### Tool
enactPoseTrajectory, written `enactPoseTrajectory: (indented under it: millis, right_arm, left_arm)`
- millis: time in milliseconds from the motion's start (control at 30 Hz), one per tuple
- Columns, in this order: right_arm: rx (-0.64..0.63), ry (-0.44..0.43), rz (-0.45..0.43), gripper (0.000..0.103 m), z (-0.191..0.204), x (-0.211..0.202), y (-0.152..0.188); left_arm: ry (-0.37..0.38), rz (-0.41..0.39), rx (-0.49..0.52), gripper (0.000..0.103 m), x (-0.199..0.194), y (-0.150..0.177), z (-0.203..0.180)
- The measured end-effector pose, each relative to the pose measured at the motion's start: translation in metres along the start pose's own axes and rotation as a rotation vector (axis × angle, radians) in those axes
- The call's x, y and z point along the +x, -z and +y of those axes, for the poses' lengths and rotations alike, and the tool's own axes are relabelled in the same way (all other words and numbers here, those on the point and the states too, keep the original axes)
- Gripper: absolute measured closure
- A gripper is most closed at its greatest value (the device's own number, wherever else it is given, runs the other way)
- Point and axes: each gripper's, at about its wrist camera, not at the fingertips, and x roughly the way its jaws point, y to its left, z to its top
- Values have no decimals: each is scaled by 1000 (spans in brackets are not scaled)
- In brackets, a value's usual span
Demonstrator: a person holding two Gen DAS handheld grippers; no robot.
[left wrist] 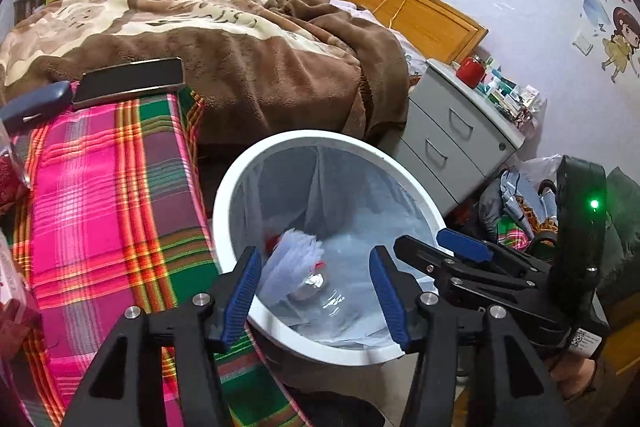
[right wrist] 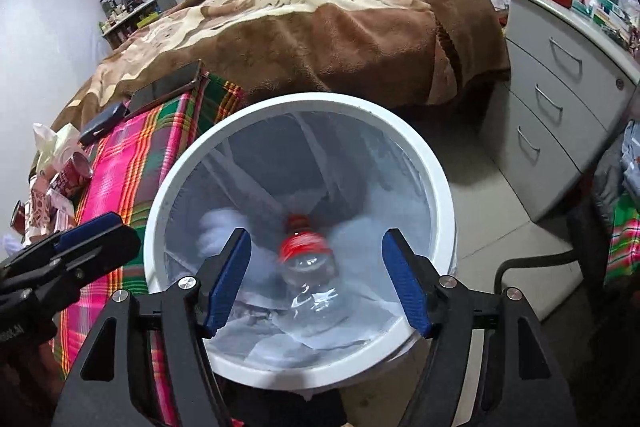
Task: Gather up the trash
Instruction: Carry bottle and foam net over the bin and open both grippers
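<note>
Both grippers are angled downward over the white bin (right wrist: 160,211): the left gripper (left wrist: 316,291) and right gripper (right wrist: 316,279) are spread apart, nothing clamped; a blurred bottle (right wrist: 306,259) is seen inside.

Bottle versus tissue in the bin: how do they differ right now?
The bottle is clear plastic with a red label; the tissue is white and crumpled. The bottle shows below the right tool, the tissue below the left tool. Both are blurred inside the lined bin, touching neither tool.
</note>
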Motion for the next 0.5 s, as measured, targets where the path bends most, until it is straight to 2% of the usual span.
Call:
enactPoseTrajectory:
  millis: [133,500]
  right_arm:
    - [3,-12,-31,33,4,-11,1]
    - [-40,-20,-121,33,36,-38,7]
  left_arm:
    - [-3,-22,2,47,-15,4,2]
    - [-83,-90,-28,47,-71,25,24]
